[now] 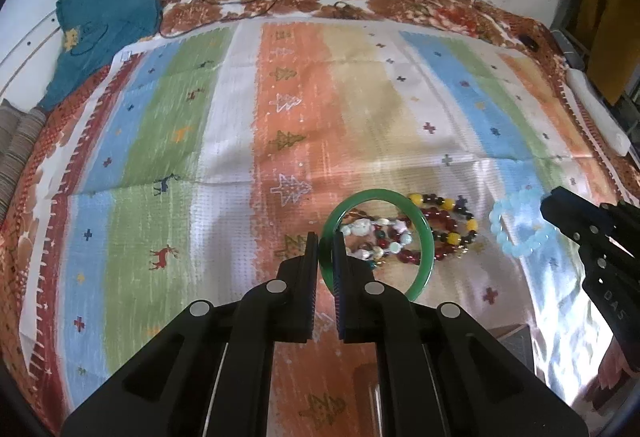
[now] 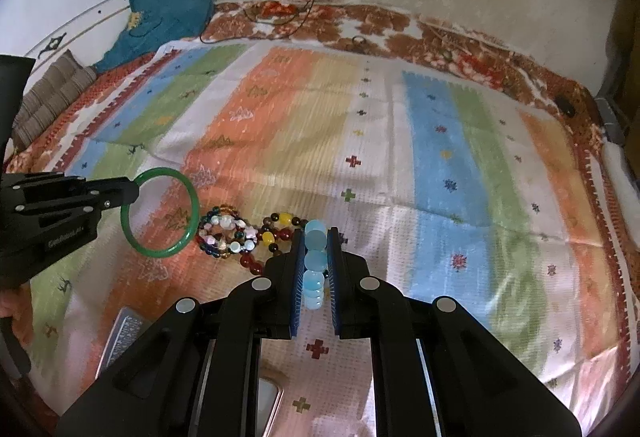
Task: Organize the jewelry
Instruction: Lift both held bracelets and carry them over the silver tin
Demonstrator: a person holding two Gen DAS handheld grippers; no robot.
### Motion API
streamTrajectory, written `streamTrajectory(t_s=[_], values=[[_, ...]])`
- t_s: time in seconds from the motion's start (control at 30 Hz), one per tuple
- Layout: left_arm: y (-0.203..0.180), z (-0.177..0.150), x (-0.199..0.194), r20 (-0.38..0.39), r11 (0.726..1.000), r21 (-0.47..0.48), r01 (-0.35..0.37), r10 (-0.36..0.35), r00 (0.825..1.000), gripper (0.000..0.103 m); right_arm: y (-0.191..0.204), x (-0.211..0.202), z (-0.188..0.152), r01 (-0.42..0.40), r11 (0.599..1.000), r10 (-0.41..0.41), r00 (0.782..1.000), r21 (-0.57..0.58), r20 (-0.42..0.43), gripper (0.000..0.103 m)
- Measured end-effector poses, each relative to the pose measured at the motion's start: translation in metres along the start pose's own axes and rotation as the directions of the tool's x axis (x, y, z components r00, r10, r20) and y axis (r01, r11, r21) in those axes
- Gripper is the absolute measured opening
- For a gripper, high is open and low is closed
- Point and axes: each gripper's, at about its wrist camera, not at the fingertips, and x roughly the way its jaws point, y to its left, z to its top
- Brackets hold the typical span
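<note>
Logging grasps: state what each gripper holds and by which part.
Left gripper: jaws shut on the green bangle, pinching its near rim. Right gripper: jaws shut on the pale blue bead bracelet, across its near beads.

Both grippers clamped on bracelets, side by side above the striped cloth.

The left gripper point(image 1: 326, 249) has its two fingers drawn close together, pinching the rim of the green bangle point(image 1: 420, 237) between the pads so the ring stands up off the surface; seen from the right wrist view, the left gripper point(image 2: 134, 193) reaches in from the left edge, roughly level. The right gripper point(image 2: 316, 257) has its fingers closed on the pale blue bead bracelet point(image 2: 314, 261), the beads stacked in a column between the blue pads. From the left wrist view, the right gripper point(image 1: 550, 209) enters from the right edge, well apart from the left.
</note>
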Motion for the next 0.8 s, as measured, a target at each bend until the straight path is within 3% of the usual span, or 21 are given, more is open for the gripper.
streamTrajectory(t_s=[0.8], values=[[-0.029,-0.031,-0.063,0.081,0.997,0.051,0.065,-0.069,0.994,0.007,0.013,-0.072,-0.021,-0.035,0.999,0.035,0.993,-0.007,0.109,0.012]])
